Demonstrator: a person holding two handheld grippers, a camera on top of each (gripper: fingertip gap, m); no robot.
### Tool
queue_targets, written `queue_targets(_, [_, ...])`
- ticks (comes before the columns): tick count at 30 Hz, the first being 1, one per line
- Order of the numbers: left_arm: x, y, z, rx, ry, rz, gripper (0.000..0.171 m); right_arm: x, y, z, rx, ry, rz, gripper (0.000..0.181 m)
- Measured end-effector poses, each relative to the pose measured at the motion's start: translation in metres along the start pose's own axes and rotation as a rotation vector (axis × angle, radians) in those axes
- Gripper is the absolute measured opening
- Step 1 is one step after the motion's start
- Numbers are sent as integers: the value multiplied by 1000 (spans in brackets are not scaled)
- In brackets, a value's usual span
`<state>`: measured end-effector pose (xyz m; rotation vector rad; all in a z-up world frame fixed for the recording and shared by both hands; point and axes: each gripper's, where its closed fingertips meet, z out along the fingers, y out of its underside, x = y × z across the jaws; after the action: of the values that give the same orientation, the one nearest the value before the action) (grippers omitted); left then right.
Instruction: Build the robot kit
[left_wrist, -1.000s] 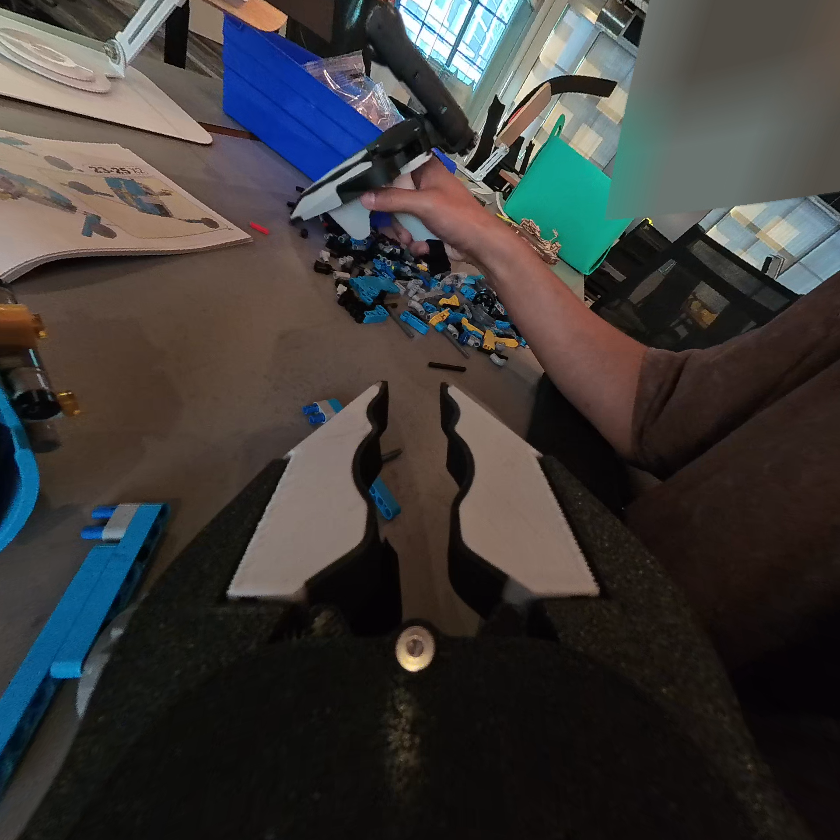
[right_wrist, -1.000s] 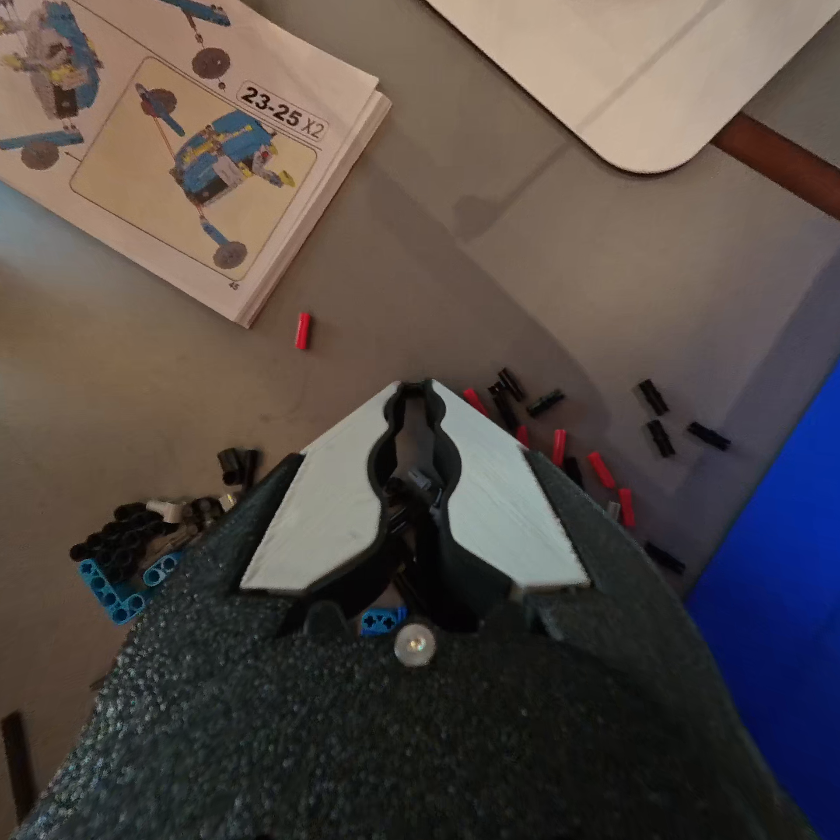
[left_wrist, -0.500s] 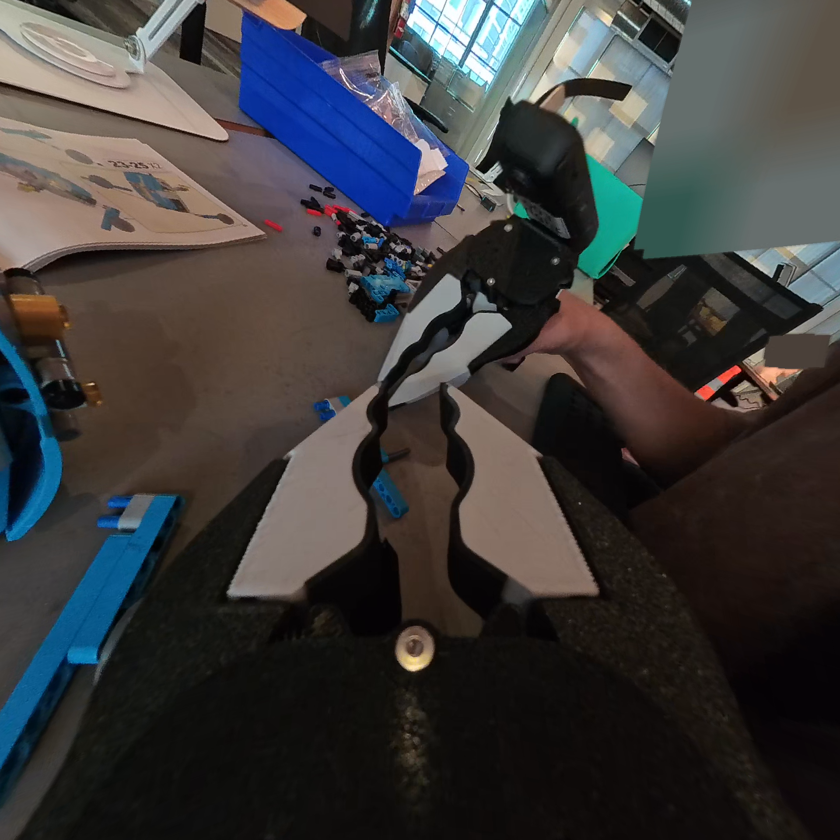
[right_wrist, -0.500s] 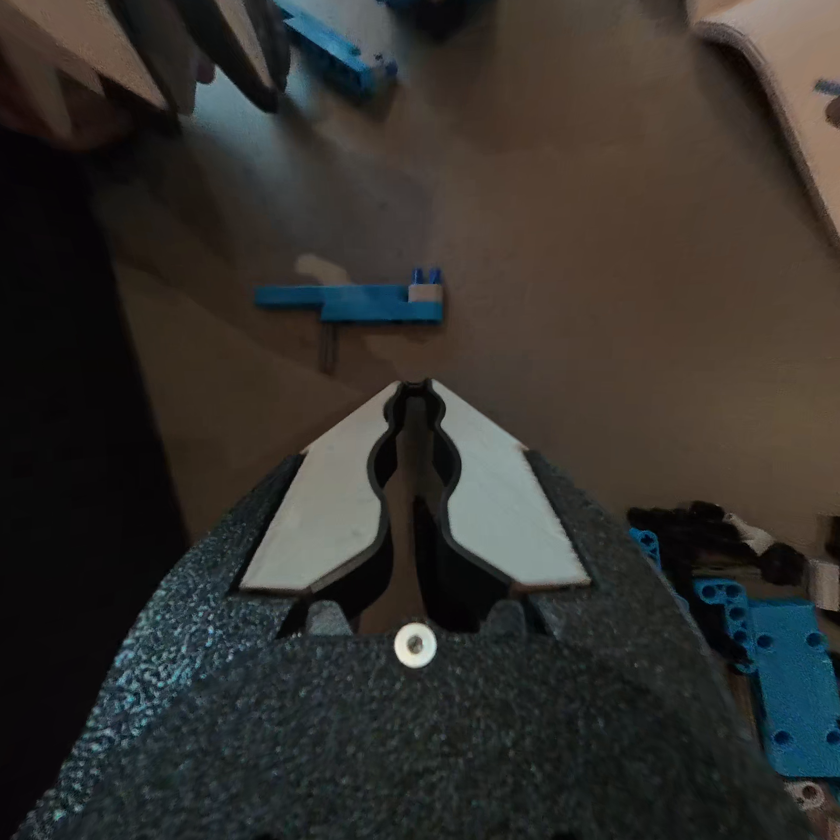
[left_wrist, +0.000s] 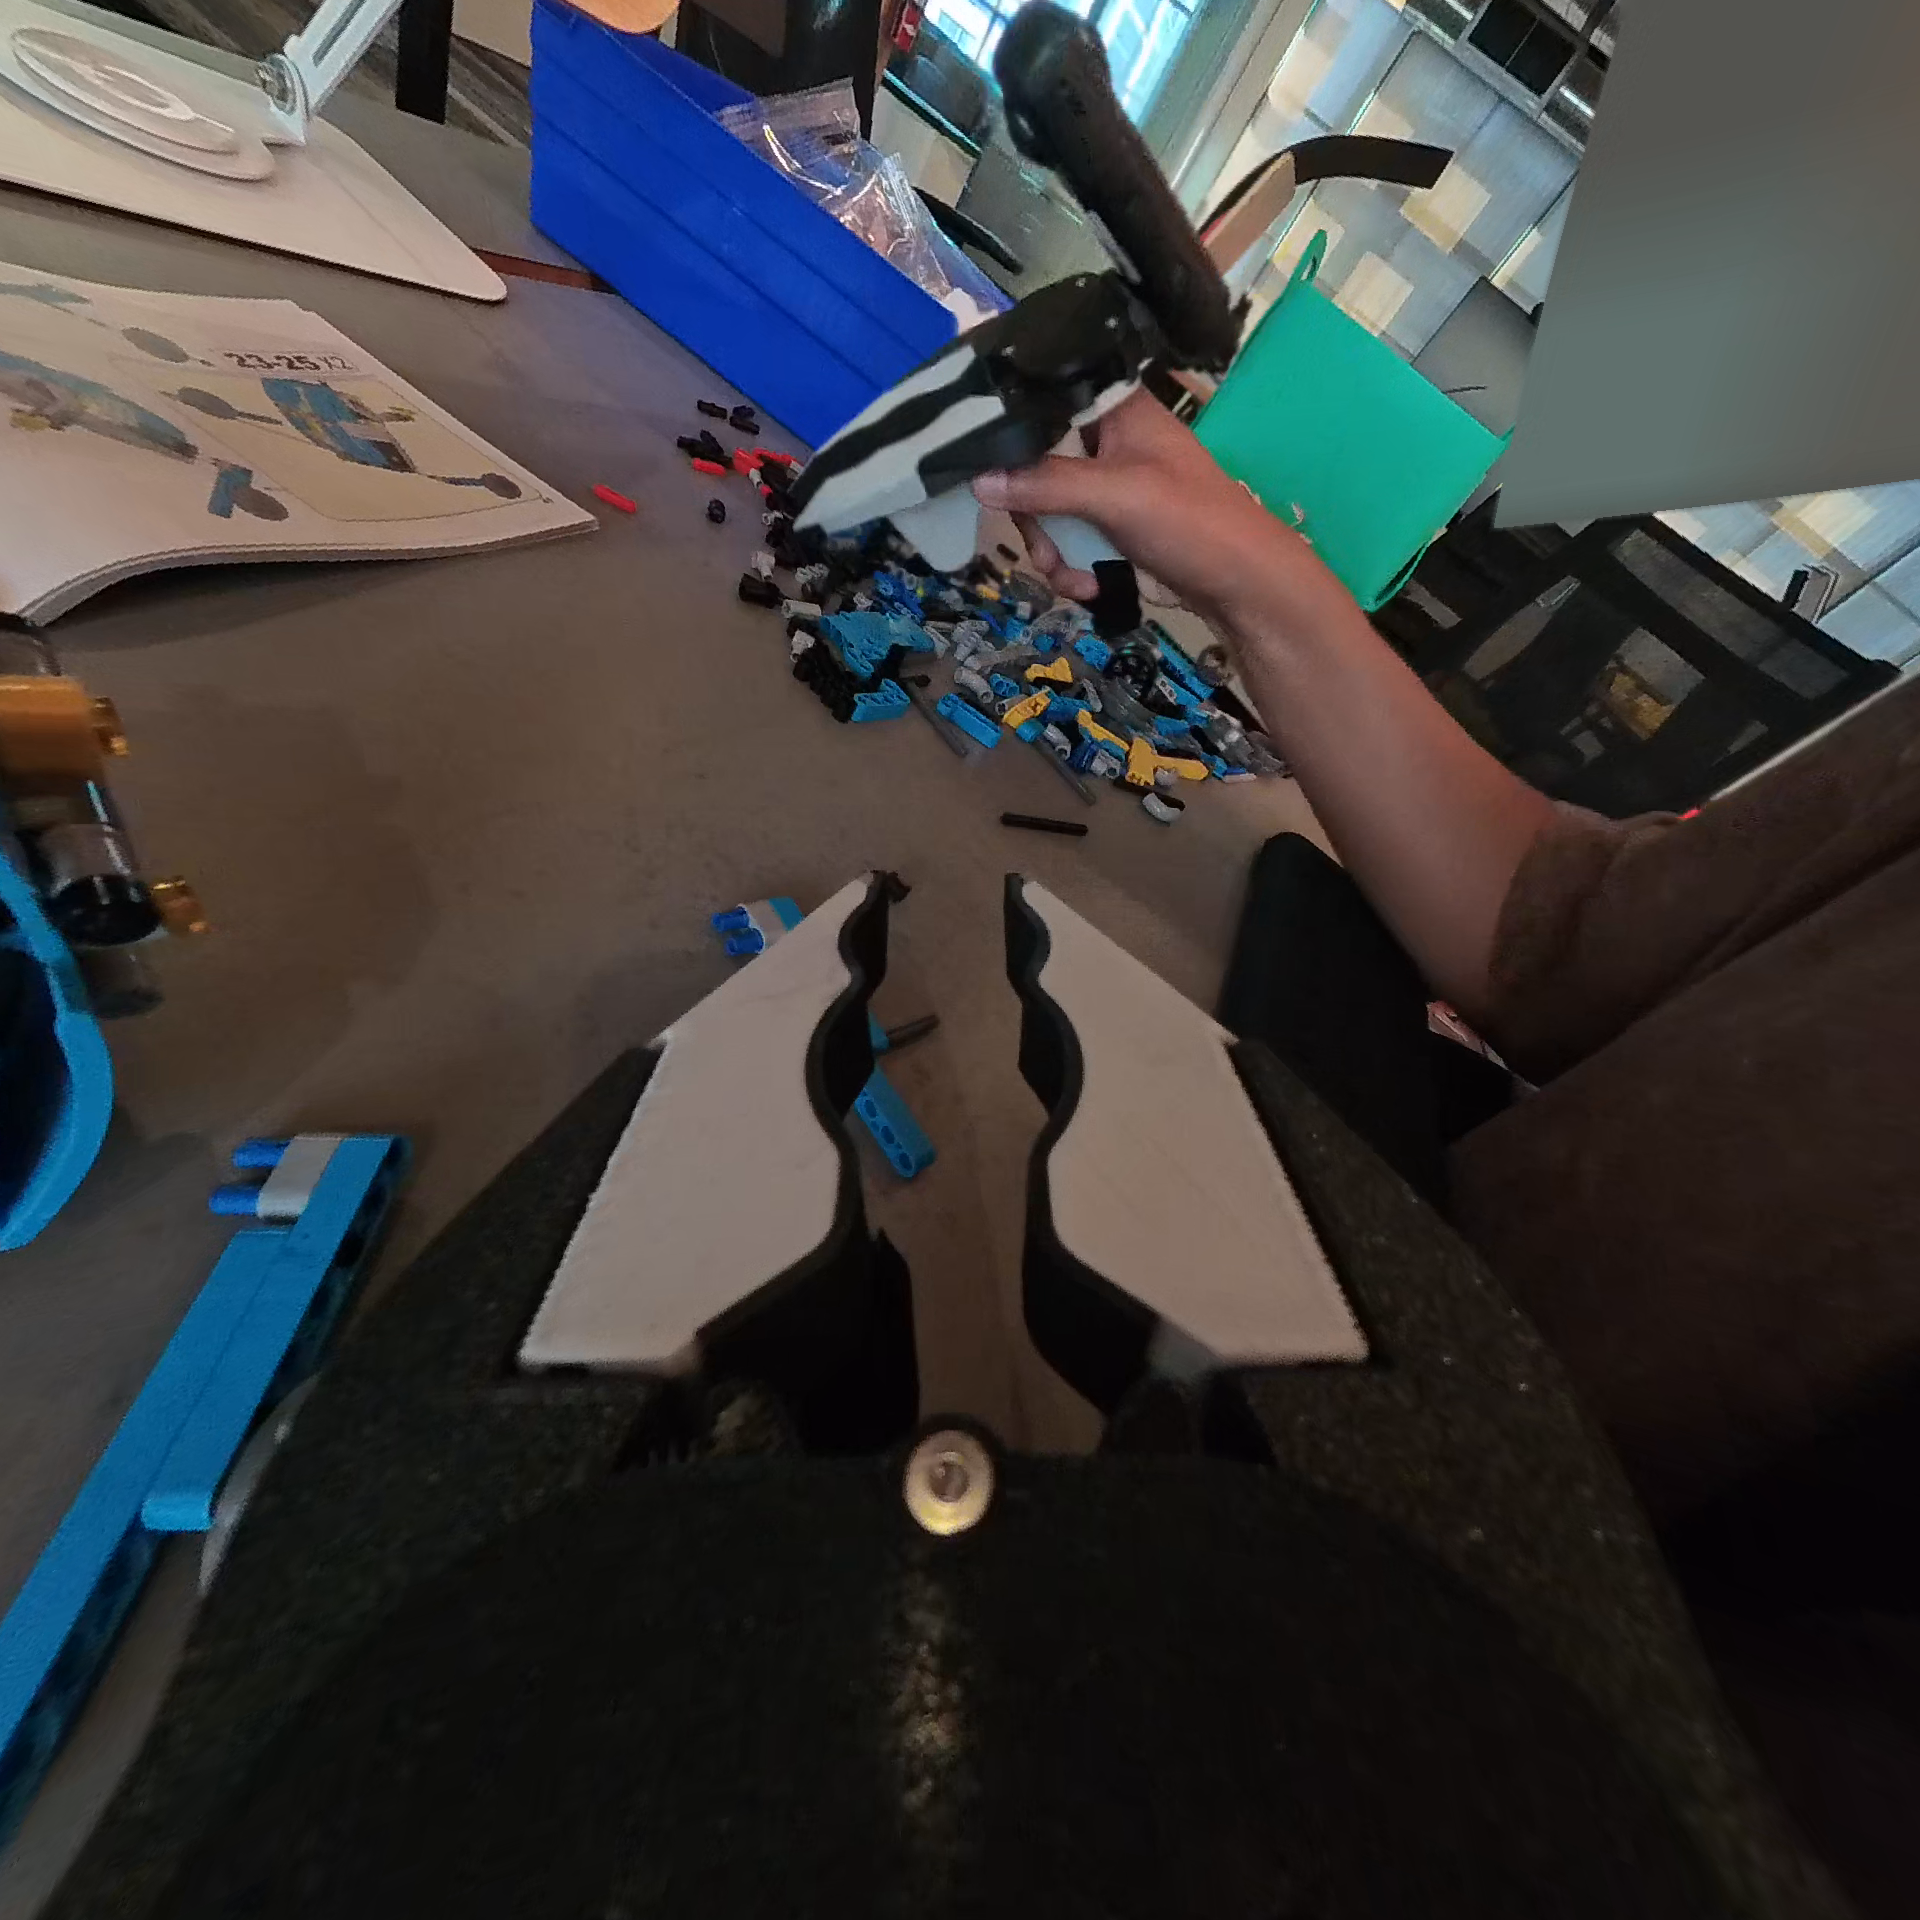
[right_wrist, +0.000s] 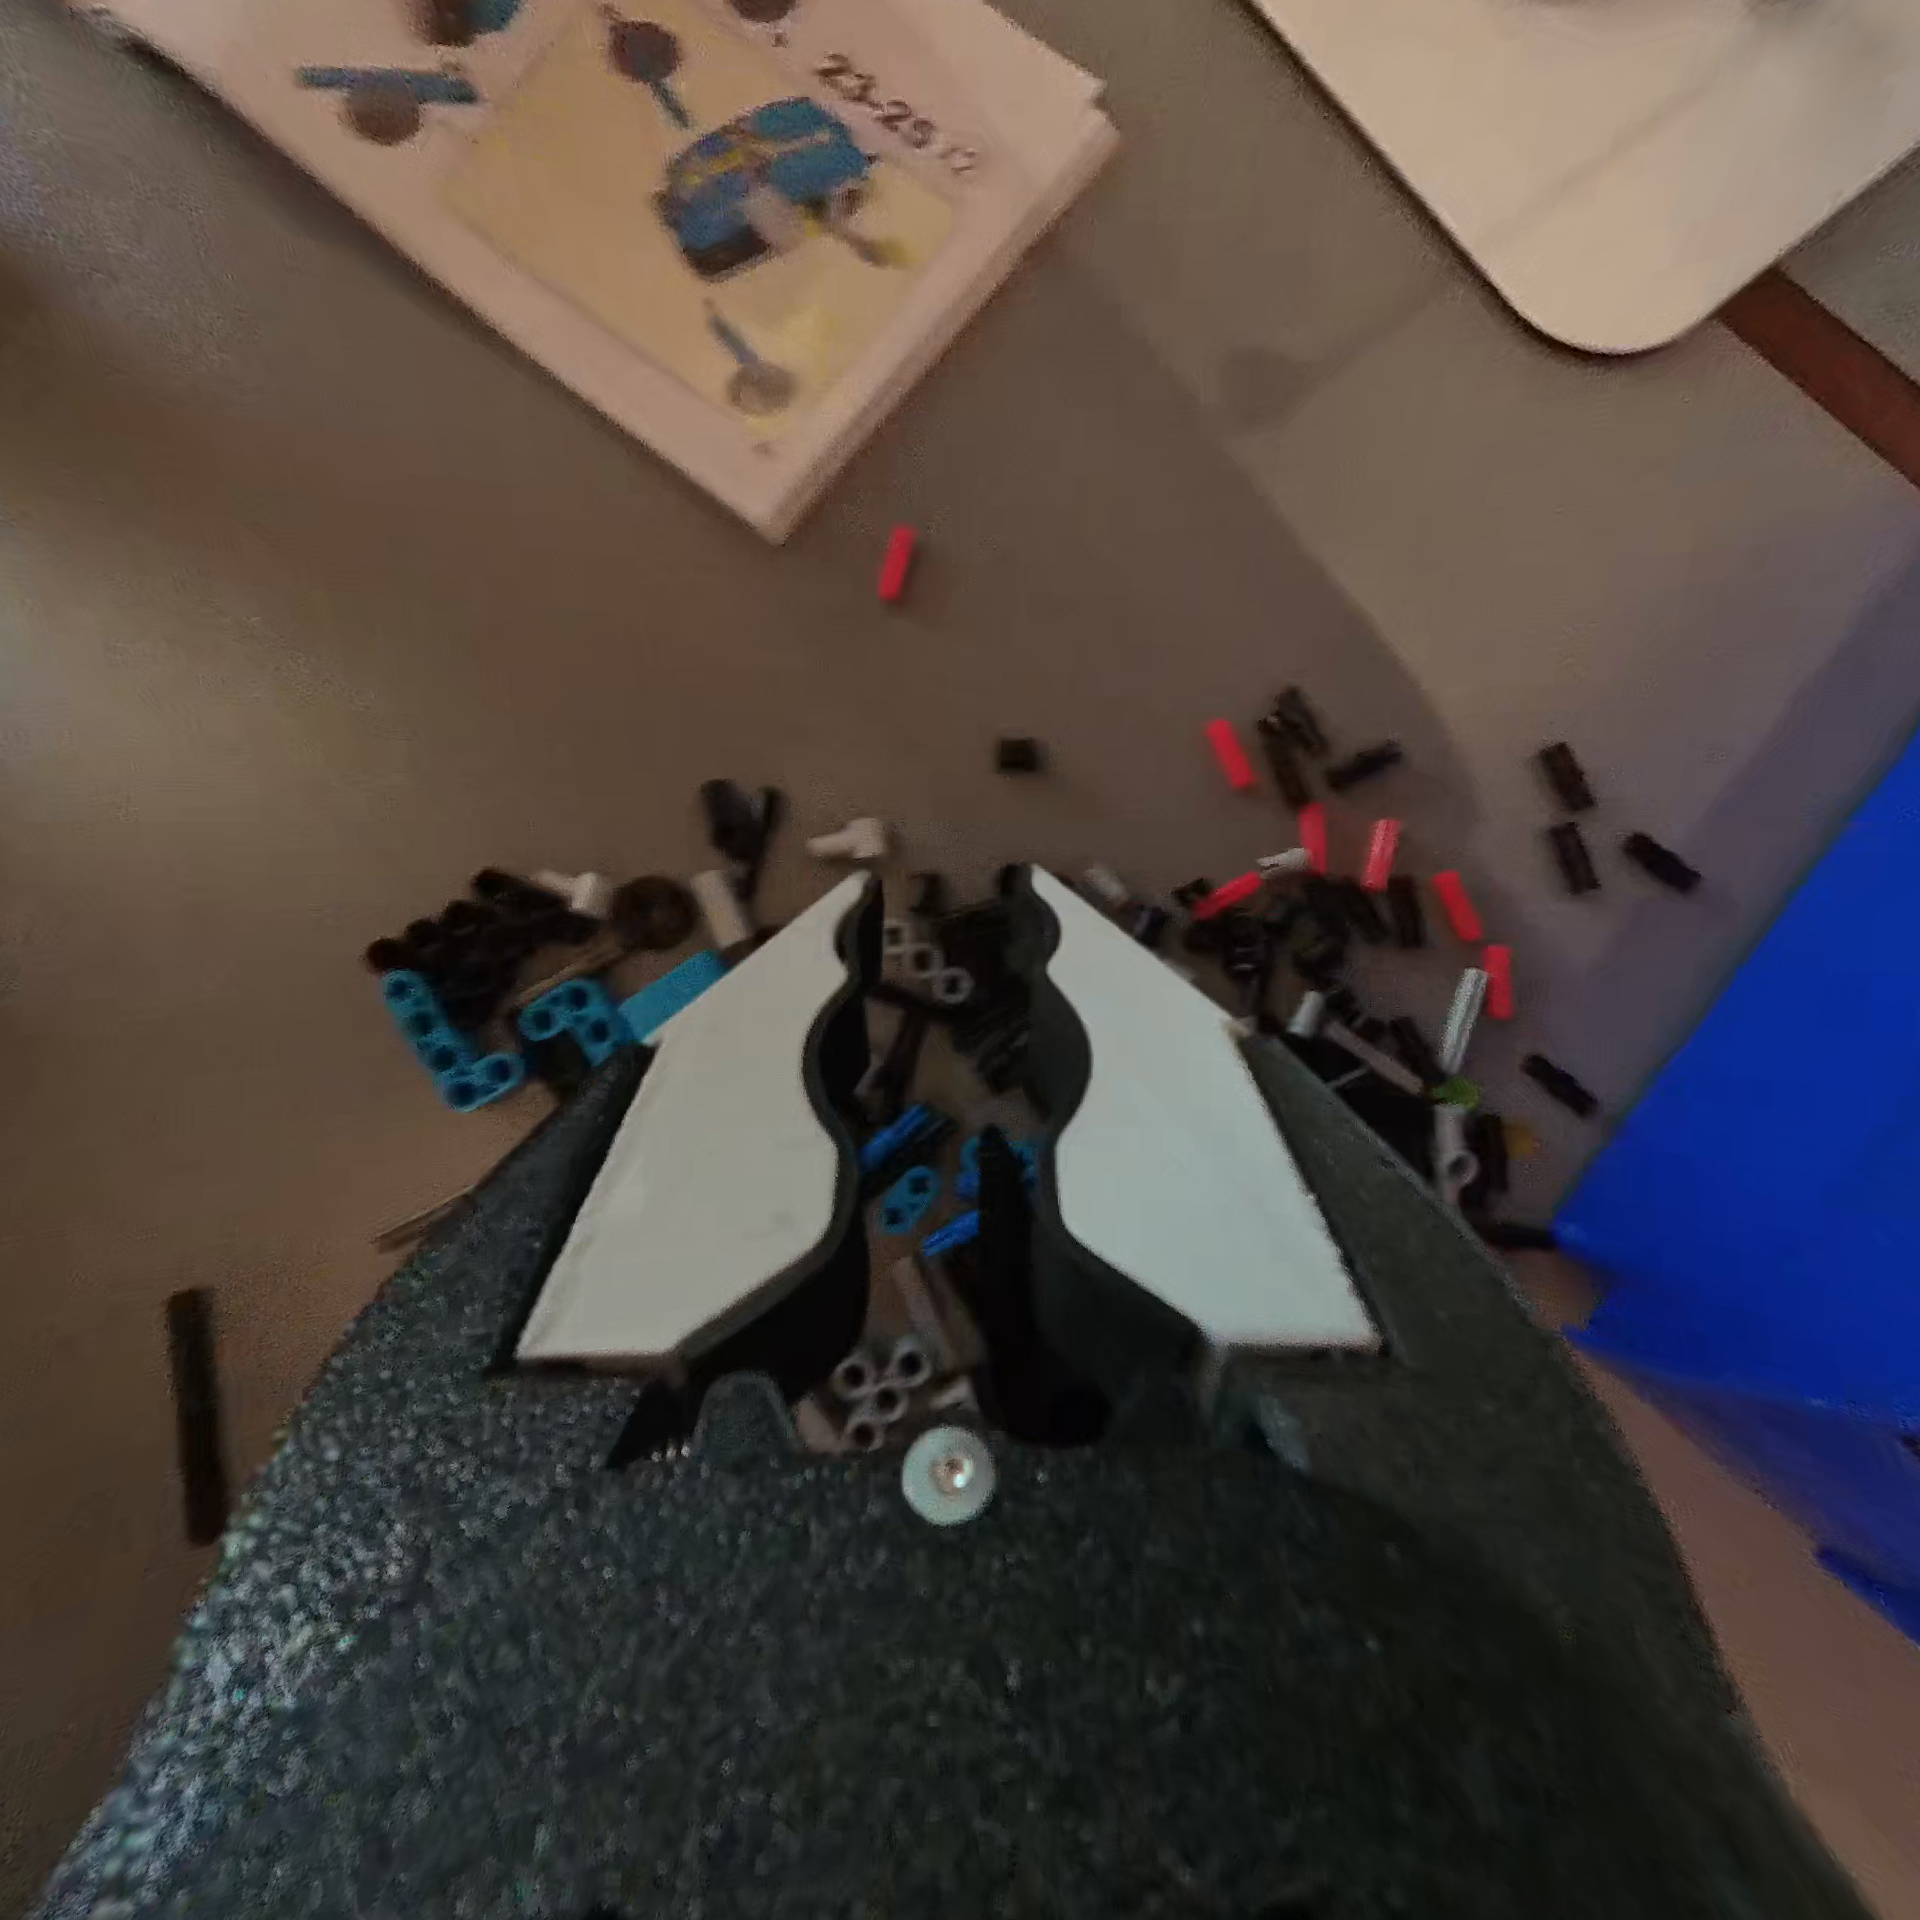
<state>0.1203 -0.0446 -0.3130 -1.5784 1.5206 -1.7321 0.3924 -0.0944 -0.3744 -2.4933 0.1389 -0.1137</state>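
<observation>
Both claws released, empty, over a grey worktop strewn with building pieces.

Left gripper (left_wrist: 945, 894) held low near the worktop's (left_wrist: 499, 790) near edge, jaws parted, above a short blue beam (left_wrist: 891, 1127) and dark pin; long blue assembly (left_wrist: 208, 1382) lying to its left. Right gripper (right_wrist: 948, 883), gripped by a hand (left_wrist: 1132, 509), poised over the loose pile of parts (right_wrist: 935, 997), fingers spread, nothing between them. Instruction booklet (right_wrist: 665, 208) beyond the pile; blue bin (right_wrist: 1766, 1195) just beside it at the far edge.
</observation>
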Motion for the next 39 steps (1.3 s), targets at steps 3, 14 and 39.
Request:
queue_targets(3, [-2, -1, -1, 5, 2, -18, 22, 8, 1, 8, 2, -25, 41, 19])
queue_targets(14, [-4, -3, -2, 18, 14, -57, 22, 9, 0, 14, -25, -11, 5, 16])
queue_targets(39, [-5, -3, -2, 21, 16, -66, 22, 4, -1, 8, 3, -68, 84, 15])
